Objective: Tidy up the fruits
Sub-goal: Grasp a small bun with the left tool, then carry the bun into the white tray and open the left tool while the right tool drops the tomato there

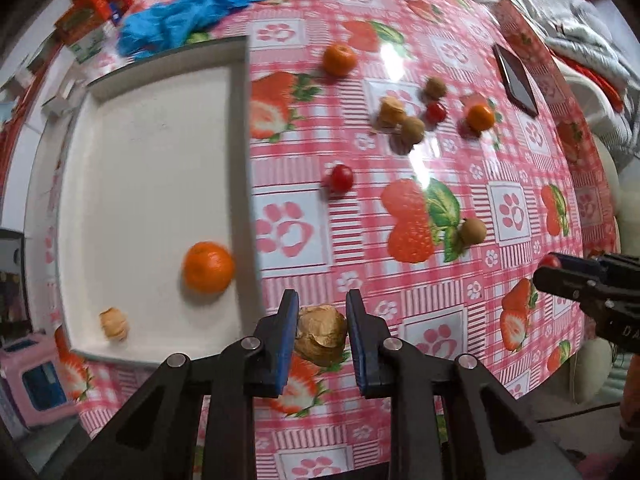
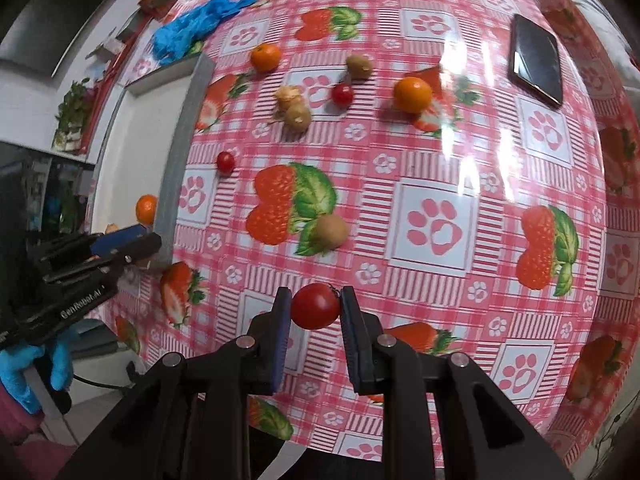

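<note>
Since the left gripper [image 1: 322,322] pinches a papery husk fruit [image 1: 321,335] and the right gripper [image 2: 311,307] a tomato [image 2: 315,306], squeezing could crush either.

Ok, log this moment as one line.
left gripper: holding husked fruit | right gripper: holding cherry tomato | tray: tangerine

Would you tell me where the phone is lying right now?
The phone lies face-up on the tablecloth at the right wrist view's upper right, beyond the nearest orange, far from the tray.
</note>
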`<state>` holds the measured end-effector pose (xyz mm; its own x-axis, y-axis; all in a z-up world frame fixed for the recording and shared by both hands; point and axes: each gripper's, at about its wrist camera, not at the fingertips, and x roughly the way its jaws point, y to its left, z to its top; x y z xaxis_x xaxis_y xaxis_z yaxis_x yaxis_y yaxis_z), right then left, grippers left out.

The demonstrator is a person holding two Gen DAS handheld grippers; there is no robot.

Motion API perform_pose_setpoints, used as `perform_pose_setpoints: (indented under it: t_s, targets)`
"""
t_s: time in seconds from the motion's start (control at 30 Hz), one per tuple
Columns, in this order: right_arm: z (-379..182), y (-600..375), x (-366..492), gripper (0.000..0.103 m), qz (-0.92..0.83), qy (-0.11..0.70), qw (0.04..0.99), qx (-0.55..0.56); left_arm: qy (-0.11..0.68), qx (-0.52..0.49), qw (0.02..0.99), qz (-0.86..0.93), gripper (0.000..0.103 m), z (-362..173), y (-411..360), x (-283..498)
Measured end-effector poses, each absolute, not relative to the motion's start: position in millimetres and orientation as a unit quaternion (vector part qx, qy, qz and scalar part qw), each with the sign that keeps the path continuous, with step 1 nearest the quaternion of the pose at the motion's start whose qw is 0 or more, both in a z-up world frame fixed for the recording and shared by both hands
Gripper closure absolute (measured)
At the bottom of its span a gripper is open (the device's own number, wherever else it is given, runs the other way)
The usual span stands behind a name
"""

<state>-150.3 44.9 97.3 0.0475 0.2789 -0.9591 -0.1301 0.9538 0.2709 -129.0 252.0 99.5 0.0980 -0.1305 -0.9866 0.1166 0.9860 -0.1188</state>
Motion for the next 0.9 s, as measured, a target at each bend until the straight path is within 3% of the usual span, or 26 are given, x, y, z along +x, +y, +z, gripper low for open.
perform_pose_setpoints:
  t_s: [0.9]
  targets:
    - [109,184,-123,0.077,0.229,0.663,0.712,-0.029,0.644,-0.043,0.764,0.006,0.077,100,367,-132]
